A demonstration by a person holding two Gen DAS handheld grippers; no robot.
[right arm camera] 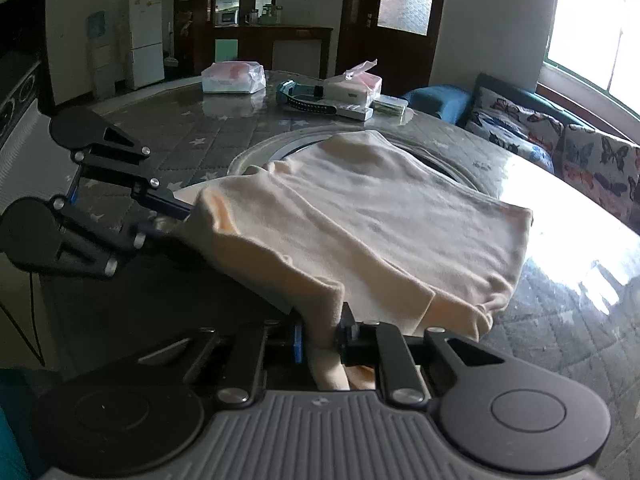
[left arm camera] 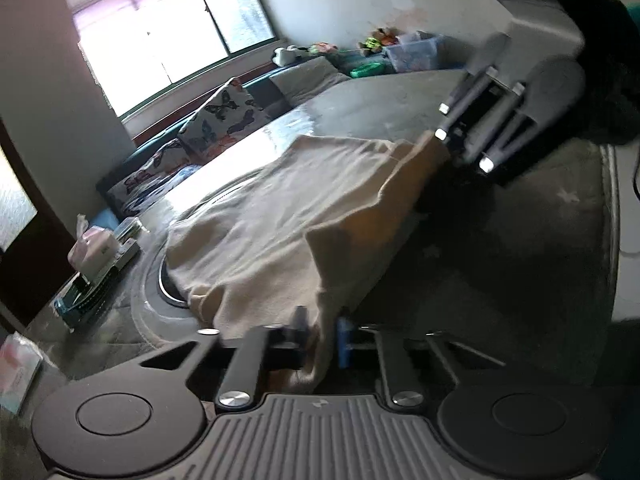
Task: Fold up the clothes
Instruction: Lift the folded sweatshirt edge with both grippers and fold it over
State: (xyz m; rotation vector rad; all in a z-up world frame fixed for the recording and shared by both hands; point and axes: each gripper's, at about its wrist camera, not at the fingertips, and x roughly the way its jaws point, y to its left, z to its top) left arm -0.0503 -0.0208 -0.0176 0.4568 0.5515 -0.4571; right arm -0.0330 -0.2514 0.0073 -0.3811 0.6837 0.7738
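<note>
Cream garment (right arm camera: 360,208), soft and lightly wrinkled, lies spread over the round table (right arm camera: 560,312), with its far part draped across the turntable ring (right arm camera: 256,152) set in the table's middle. Its near edge is lifted off the table at two corners, so the cloth sags between them and casts a dark shadow underneath. The right gripper (right arm camera: 324,340) pinches one raised corner, its fingers pressed onto a fold of cloth that bunches and hangs down between them. The left gripper (left arm camera: 320,340) does the same at the other corner, fingers clamped on a twisted tuft of the fabric. Seen from the right wrist view, the left gripper (right arm camera: 180,216) reaches in from the left side of the garment, its tips buried in the cloth edge; seen from the left wrist view, the right gripper (left arm camera: 460,148) sits at the garment's far right corner. Beyond the garment, on the far side of the table, rest a tissue pack (right arm camera: 234,78), a white box (right arm camera: 354,90) and a teal strap-like object (right arm camera: 304,98). A sofa with butterfly-print cushions (right arm camera: 592,168) stands beside the table under a bright window (left arm camera: 160,36).
</note>
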